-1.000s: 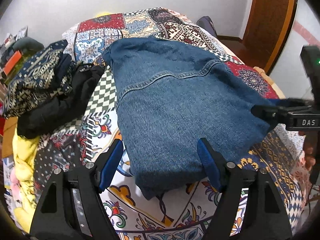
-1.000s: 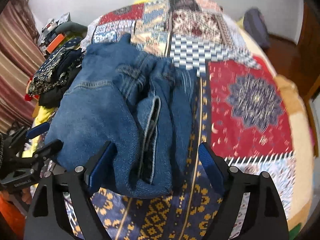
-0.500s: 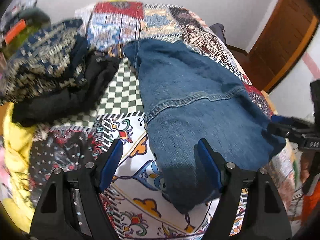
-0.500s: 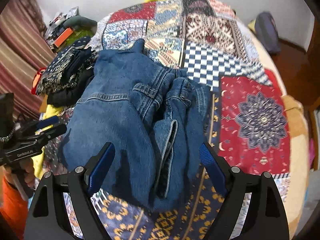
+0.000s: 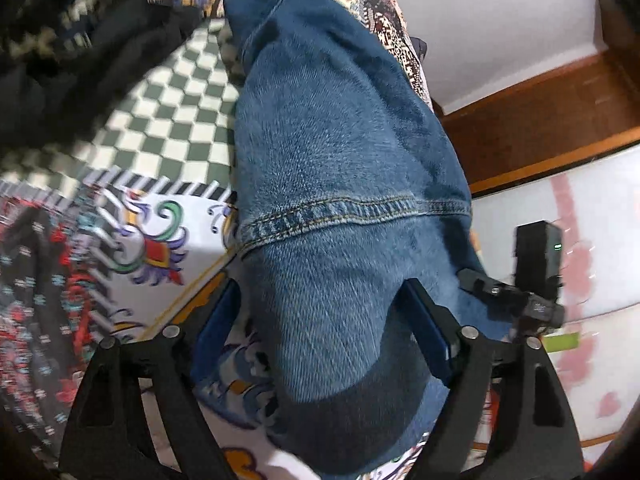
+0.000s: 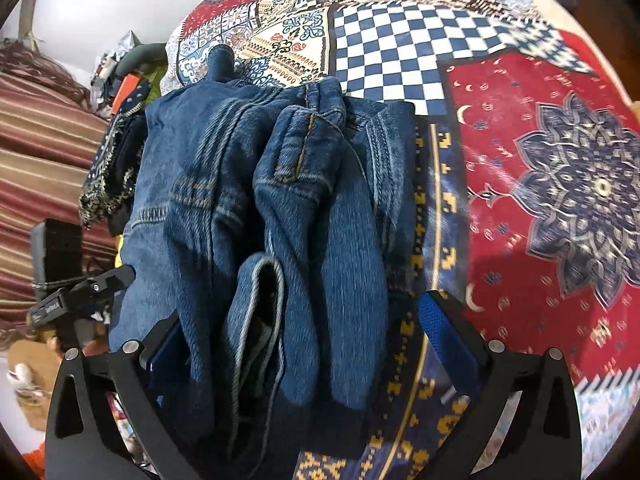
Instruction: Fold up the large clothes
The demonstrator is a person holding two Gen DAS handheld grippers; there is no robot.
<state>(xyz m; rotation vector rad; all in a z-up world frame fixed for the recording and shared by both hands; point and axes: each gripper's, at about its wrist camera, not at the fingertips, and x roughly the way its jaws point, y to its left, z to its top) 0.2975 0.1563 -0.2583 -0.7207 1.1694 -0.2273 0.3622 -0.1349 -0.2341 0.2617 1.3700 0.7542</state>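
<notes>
A blue denim jacket (image 5: 340, 168) lies bunched on the patchwork bed cover; in the right wrist view (image 6: 256, 208) its folded sleeves and cuff face me. My left gripper (image 5: 326, 328) is open, its blue pads on either side of the jacket's near edge. My right gripper (image 6: 308, 344) is open and straddles the jacket's other end, the denim bulging between its pads. Each gripper shows in the other's view: the right one (image 5: 516, 292) at the jacket's right side, the left one (image 6: 84, 292) at its left.
A pile of dark patterned clothes (image 5: 60, 40) lies left of the jacket; it also shows in the right wrist view (image 6: 112, 168). The patchwork bed cover (image 6: 540, 184) spreads to the right. A wooden door frame (image 5: 540, 120) and a white wall stand beyond the bed.
Both grippers have moved forward and down onto the jacket; the denim now lies between the open pads of each. The left view has swung right and closer.
</notes>
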